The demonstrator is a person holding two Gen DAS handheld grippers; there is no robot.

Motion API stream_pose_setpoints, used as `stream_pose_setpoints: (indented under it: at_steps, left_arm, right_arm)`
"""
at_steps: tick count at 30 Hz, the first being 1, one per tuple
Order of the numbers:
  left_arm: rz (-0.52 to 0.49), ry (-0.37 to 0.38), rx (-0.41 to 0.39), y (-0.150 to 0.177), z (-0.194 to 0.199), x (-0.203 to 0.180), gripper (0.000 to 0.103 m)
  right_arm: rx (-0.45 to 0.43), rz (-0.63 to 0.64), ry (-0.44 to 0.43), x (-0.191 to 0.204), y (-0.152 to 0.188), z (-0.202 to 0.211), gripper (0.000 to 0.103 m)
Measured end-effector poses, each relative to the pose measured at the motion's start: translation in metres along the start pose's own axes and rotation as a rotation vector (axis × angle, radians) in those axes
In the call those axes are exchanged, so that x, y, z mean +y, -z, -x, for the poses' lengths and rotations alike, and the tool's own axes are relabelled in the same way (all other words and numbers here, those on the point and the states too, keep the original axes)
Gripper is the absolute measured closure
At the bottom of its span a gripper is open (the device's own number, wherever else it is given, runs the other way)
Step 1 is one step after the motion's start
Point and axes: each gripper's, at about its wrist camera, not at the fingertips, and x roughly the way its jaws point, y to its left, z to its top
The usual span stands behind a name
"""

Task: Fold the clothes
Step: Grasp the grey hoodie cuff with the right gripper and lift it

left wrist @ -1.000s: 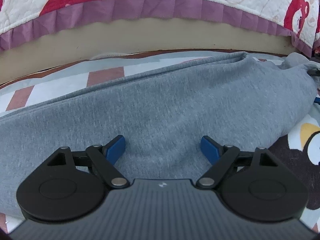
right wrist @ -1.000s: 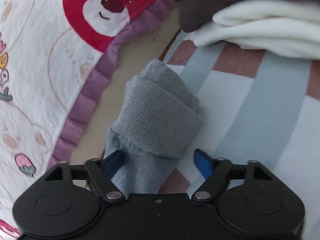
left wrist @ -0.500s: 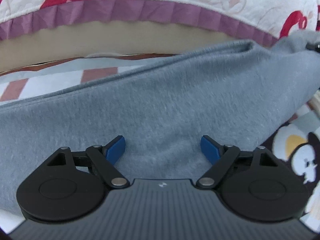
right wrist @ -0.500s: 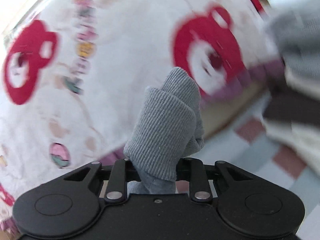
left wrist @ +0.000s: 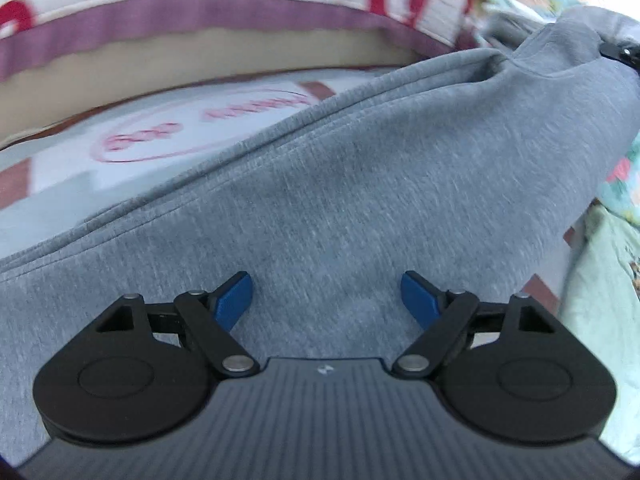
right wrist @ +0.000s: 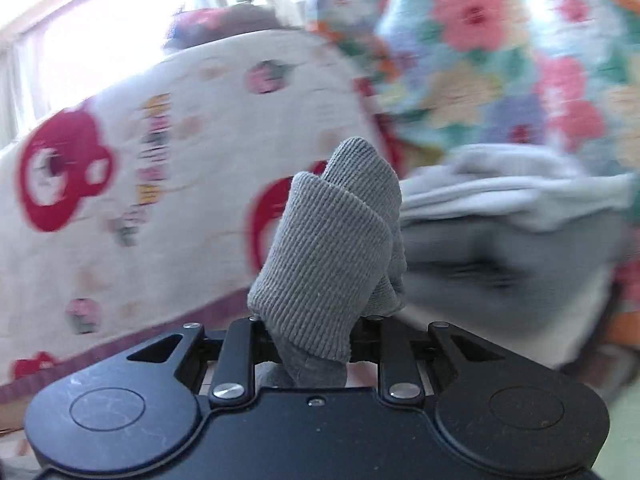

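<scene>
Left wrist view: the left gripper (left wrist: 326,296) hangs above the grey sweatshirt (left wrist: 360,200) with its blue fingers (left wrist: 234,300) spread wide and nothing held between them. The garment lies across the striped sheet (left wrist: 60,184), its folded edge running diagonally up toward the upper right, where part of it is raised. A quilted bedspread with a purple frill (left wrist: 160,24) borders the far side.

Right wrist view: the right gripper (right wrist: 316,344) is clamped on the ribbed cuff (right wrist: 328,240) of the grey sleeve, which stands up bunched between the jaws. The figures show the jaws closed within the last second and have since held steady. A stack of folded clothes (right wrist: 500,216) sits to the right, a floral fabric (right wrist: 500,60) behind it; the background is blurred.

Hazards from here:
- Cuff slip — the grip takes thick, doubled ribbing, which could pull free under tension.
- Body drag — with the left fingers empty, nothing pins the sweatshirt, so lifting the sleeve may shift or wrinkle it.
- Contact with the nearby stack could topple it.
</scene>
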Motion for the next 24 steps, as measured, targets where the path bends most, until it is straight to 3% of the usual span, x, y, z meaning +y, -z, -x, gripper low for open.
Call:
stream_pose_setpoints:
  at_steps: [2,4,7,9,12,14,16,19,22,24]
  left_arm:
    - [-0.030,-0.053,0.021,0.004,-0.005,-0.006,0.021]
    - [-0.009,-0.147,0.030,0.009,-0.002,0.018,0.021]
    - [0.162,-0.252,0.014,0.024,0.022,0.104,0.028]
    - [0.259,-0.253,-0.036,0.033,0.051,0.152,0.028]
    - [0.411,-0.400,-0.064,0.053,0.094,0.218,0.028]
    - [0.466,-0.478,-0.092,0.066,0.117,0.258,0.028]
    - [0.497,-0.495,-0.124,0.072,0.130,0.289,0.027]
    - [0.507,-0.646,-0.119,0.079,0.139,0.330,0.022]
    - [0.572,-0.641,-0.209,0.087,0.152,0.348,0.024]
    - [0.554,-0.845,-0.196,0.083,0.162,0.346,0.027]
  right_arm:
    - [0.007,-0.022,0.057,-0.021,0.003,-0.002,0.077]
    - [0.028,-0.025,0.097,-0.036,0.008,-0.007,0.077]
    - [0.041,0.032,0.093,-0.030,0.015,-0.015,0.077]
    - [0.043,0.047,0.086,-0.025,0.016,-0.022,0.077]
    - [0.038,0.063,0.080,-0.016,0.011,-0.032,0.076]
    - [0.035,0.069,0.074,-0.014,0.009,-0.034,0.076]
    - [0.034,0.081,0.072,-0.012,0.008,-0.035,0.076]
    - [0.031,0.111,0.075,-0.007,0.008,-0.033,0.076]
    - [0.039,0.166,0.094,0.003,0.007,-0.032,0.076]
    - [0.036,0.188,0.094,0.013,0.004,-0.027,0.076]
